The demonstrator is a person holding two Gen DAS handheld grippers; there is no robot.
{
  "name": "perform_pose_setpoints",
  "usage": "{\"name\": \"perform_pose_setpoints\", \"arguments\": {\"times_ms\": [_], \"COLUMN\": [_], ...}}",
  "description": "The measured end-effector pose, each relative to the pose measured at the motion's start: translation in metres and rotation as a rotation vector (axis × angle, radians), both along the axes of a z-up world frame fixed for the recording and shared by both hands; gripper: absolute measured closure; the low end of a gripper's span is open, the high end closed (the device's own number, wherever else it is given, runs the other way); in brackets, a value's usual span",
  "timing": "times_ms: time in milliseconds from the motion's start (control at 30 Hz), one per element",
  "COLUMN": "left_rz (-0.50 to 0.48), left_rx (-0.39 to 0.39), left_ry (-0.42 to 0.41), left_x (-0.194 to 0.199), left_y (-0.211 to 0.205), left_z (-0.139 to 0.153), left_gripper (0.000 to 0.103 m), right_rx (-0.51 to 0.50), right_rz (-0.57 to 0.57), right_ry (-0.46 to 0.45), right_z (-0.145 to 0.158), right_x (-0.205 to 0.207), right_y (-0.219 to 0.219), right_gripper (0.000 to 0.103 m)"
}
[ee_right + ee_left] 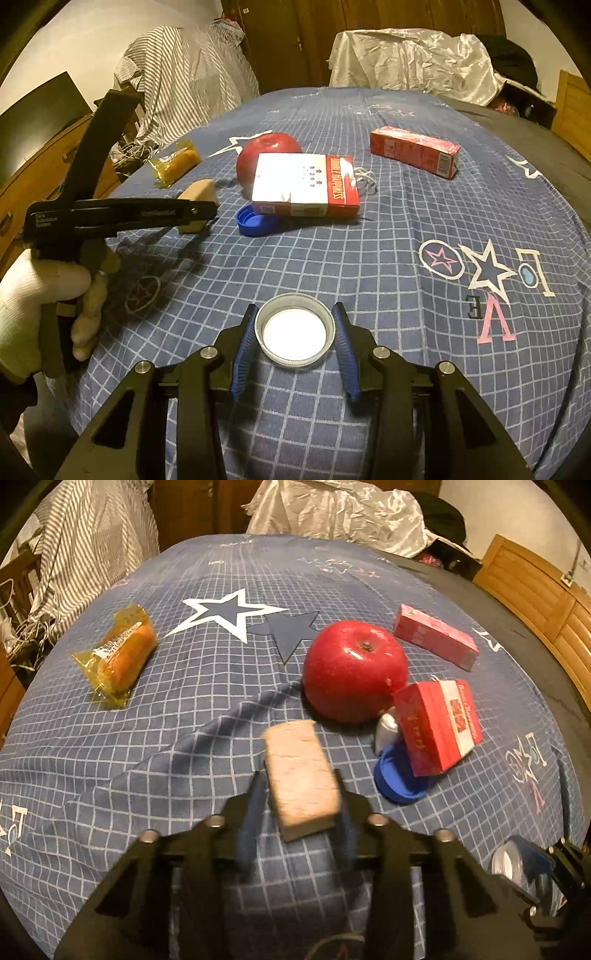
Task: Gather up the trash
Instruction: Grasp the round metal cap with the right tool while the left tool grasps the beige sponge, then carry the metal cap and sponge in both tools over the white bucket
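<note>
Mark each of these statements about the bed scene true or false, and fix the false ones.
1. The left gripper grips a pale pink rectangular sponge block. True.
2. The right gripper brackets a silver round metal lid. True.
3. The shiny red apple sits inside the blue plastic bottle cap. False: it rests on the blue grid bedsheet, behind the cap.
4. The orange snack in clear yellow wrapper lies right of the apple. False: it lies far left.
</note>
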State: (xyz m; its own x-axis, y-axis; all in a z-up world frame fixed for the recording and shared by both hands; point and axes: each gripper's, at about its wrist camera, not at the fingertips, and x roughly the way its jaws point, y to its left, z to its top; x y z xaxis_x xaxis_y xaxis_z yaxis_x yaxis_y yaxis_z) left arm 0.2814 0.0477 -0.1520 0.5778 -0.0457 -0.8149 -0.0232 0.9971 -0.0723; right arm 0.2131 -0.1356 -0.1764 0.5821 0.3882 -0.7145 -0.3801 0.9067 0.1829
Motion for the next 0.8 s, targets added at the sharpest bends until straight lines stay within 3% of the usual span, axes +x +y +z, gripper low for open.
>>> {"name": "perform_pose_setpoints", "arguments": {"times_ms": [267, 533, 800], "left_rz": [-0.022, -0.042, -0.051], "left_rx": [0.014, -0.011, -0.019], "left_ry": [-0.131, -0.276, -0.399], "left_x": [-0.051, -0.120, -0.162], "left_y": [0.002, -0.001, -0.010], "left_z": [0.038, 0.084, 0.121], "left_gripper": [0.076, 0.076, 0.076], "right_rx": [0.020, 0.050, 0.064], "right_rz": [-0.034, -0.059, -0.101], "right_ry": [-0.098, -0.259, -0.424], "right_z": [0.028, 0.084, 0.142], "right_x": [-0.016, -0.054, -0.101], "right_y": [-0.003, 0.002, -0.001], "right_gripper": [0.062, 0.062, 0.062]}}
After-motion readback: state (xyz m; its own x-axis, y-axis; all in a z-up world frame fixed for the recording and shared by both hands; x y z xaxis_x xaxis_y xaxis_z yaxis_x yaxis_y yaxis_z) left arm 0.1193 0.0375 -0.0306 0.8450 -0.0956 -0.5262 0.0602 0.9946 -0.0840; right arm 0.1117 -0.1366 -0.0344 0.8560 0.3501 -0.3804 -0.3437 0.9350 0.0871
